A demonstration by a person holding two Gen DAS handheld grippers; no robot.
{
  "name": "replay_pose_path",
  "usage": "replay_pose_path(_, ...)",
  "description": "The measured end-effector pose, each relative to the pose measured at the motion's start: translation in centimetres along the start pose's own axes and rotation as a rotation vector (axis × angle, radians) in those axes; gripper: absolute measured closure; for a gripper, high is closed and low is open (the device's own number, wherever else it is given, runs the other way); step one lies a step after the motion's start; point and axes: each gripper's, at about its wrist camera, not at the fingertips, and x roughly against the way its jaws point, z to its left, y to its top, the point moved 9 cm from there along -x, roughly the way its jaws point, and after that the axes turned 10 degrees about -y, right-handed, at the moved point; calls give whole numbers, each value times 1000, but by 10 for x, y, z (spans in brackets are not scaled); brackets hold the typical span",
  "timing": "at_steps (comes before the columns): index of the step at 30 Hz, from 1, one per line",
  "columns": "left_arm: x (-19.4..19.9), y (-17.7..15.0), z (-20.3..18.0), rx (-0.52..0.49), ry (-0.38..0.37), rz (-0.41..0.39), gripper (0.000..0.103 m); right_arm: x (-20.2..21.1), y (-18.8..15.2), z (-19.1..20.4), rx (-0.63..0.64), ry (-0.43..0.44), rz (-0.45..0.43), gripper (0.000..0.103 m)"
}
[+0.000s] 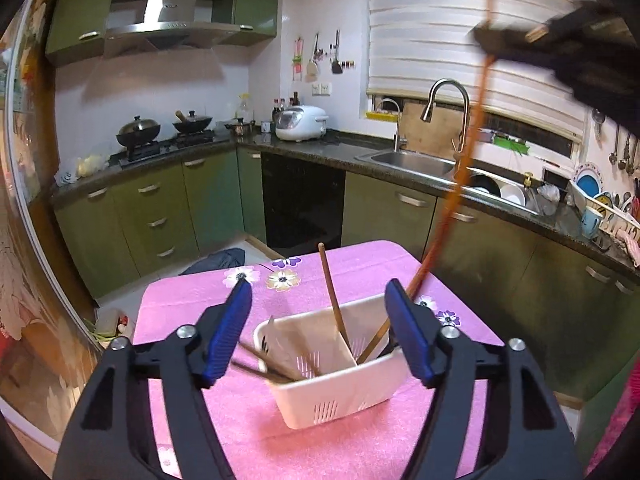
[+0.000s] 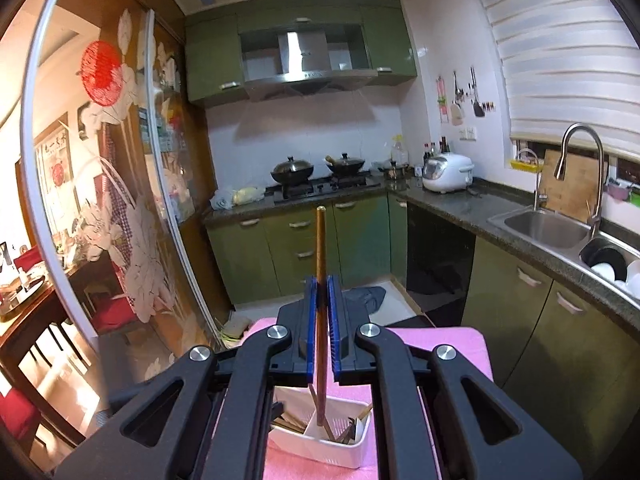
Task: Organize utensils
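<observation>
so the white utensil caddy [image 1: 336, 376] sits on the pink mat [image 1: 200, 300] with chopsticks in it, left gripper [image 1: 318, 292] spread wide and empty just over it, right gripper [image 2: 322, 284] above it clamped on a reddish-brown chopstick [image 2: 320, 248].

One white caddy [image 1: 340, 384], two woks [image 2: 292, 170]
</observation>
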Motion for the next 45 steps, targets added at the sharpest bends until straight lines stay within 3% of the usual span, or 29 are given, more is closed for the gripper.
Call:
replay_pose_path(11,49,-30,-2,-13,39,-62,7,-79,-95,2,24,-37,167,96)
replay_pose_path(17,52,-46,-1,-9,64,-41,7,-102,-138,4,55,-58,216,96)
replay_pose_path(18,51,-49,-1,-6,63,-32,7,-103,-140,4,57,-65,213,94)
replay_pose_path(20,49,-52,2,6,59,-22,7,-101,-145,6,67,-73,205,77)
replay_pose_path(21,48,-54,2,11,59,-18,7,-98,-146,5,69,-80,197,63)
replay_pose_path(23,48,-57,2,14,63,-11,7,-90,-146,5,71,-87,179,57)
replay_pose_path(25,47,-60,3,25,71,6,7,-73,-145,4,60,-83,152,42)
replay_pose_path(29,51,-64,1,30,71,3,7,-20,-147,-4,21,-80,62,23)
replay_pose_path(31,52,-67,1,41,66,9,7,10,-161,-11,-6,-69,29,9)
replay_pose_path(37,60,-84,-6,41,80,18,7,68,-218,-25,-24,-109,14,5)
replay_pose_path(45,80,-103,-19,80,57,3,7,104,-264,-27,-84,-136,-17,4)
